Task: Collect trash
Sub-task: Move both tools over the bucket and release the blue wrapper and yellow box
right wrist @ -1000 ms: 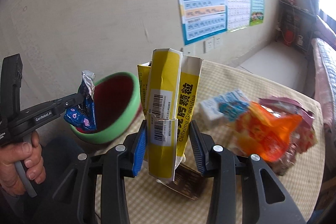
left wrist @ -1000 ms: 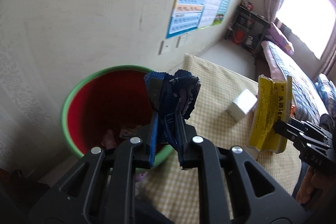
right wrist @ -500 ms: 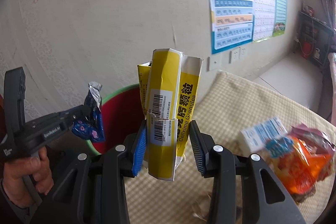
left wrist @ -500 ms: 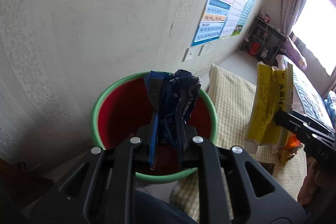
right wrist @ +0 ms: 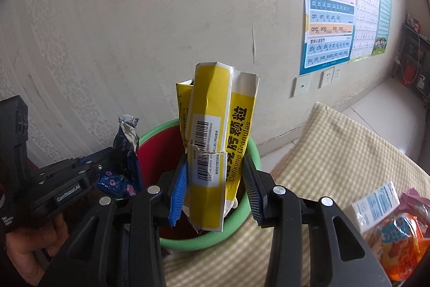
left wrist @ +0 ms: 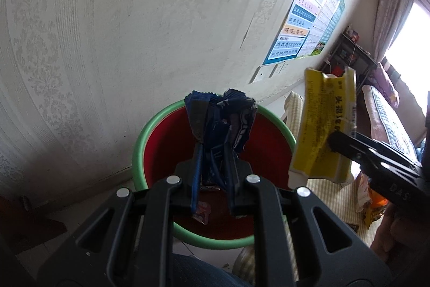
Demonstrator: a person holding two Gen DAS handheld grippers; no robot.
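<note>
My left gripper (left wrist: 213, 176) is shut on a crumpled dark blue snack wrapper (left wrist: 220, 123), which stands up over the mouth of a red bin with a green rim (left wrist: 138, 152). A few scraps of trash (left wrist: 201, 213) lie on the bin's bottom. My right gripper (right wrist: 215, 190) is shut on a torn yellow medicine box (right wrist: 212, 136), held upright over the same bin (right wrist: 242, 230). In the right wrist view the left gripper (right wrist: 107, 168) with its blue wrapper (right wrist: 126, 152) hangs at the bin's left edge. The left wrist view shows the yellow box (left wrist: 325, 125) at the bin's right side.
The bin stands on the floor against a pale patterned wall (left wrist: 107, 31). A checked yellow cloth (right wrist: 336, 152) covers the table to the right, with a white-blue carton (right wrist: 376, 201) and an orange snack bag (right wrist: 403, 238) on it. Posters (right wrist: 330, 23) hang on the wall.
Both grippers have swung left from above the table toward the bin, each keeping its hold. The bin now sits centred under both; the table's items have slid to the right edge.
</note>
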